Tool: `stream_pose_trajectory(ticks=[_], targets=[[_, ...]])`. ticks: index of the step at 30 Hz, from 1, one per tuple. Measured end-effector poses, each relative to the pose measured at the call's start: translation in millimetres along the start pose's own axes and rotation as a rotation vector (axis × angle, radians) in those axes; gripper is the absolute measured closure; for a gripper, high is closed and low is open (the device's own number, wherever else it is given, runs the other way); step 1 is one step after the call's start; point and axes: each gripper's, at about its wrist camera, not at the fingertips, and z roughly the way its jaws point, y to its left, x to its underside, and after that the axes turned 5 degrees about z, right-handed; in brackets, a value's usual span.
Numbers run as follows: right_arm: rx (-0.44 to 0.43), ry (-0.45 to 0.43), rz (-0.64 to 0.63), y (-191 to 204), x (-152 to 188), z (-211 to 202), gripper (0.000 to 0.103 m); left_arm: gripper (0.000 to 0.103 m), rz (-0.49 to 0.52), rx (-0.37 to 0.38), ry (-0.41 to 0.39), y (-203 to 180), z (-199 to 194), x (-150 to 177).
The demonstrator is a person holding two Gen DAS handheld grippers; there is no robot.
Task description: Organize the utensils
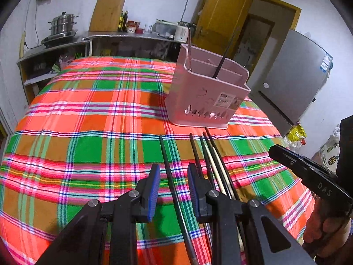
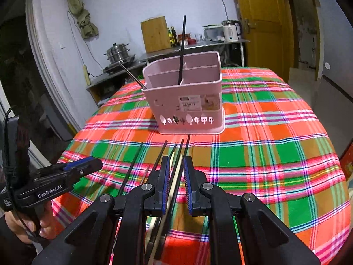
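Note:
A pink utensil basket [image 1: 205,95] stands on the plaid tablecloth and holds a black chopstick [image 1: 222,59] and a thin metal stick [image 1: 189,46]; it also shows in the right wrist view [image 2: 187,101]. Several chopsticks [image 1: 211,154] lie on the cloth in front of it. My left gripper [image 1: 174,176] is open, low over the cloth, with one black chopstick [image 1: 169,170] lying between its fingers. My right gripper [image 2: 176,172] is open, with the bundle of dark and pale chopsticks [image 2: 176,167] between its jaws. Each gripper shows in the other's view: the right [image 1: 304,167], the left [image 2: 66,172].
The table [image 2: 275,154] under the plaid cloth fills both views. Behind it stands a counter [image 1: 123,37] with a steel pot [image 1: 62,23], a cutting board [image 1: 107,14], bottles and a kettle. A grey fridge [image 1: 293,77] and a yellow door [image 1: 220,15] are at the right.

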Motion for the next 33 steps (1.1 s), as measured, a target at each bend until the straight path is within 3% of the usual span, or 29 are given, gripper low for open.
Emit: stream_pose_trajectory(ticks=[20, 33], targets=[[0.045, 0.146, -0.011, -2, -18, 97, 0.090, 0.078, -0.026, -0.027, 0.120, 18, 80, -21], [0.089, 0.213, -0.040, -4, -24, 133, 0.094, 0.078, 0.011, -0.058, 0.118, 15, 90, -26]])
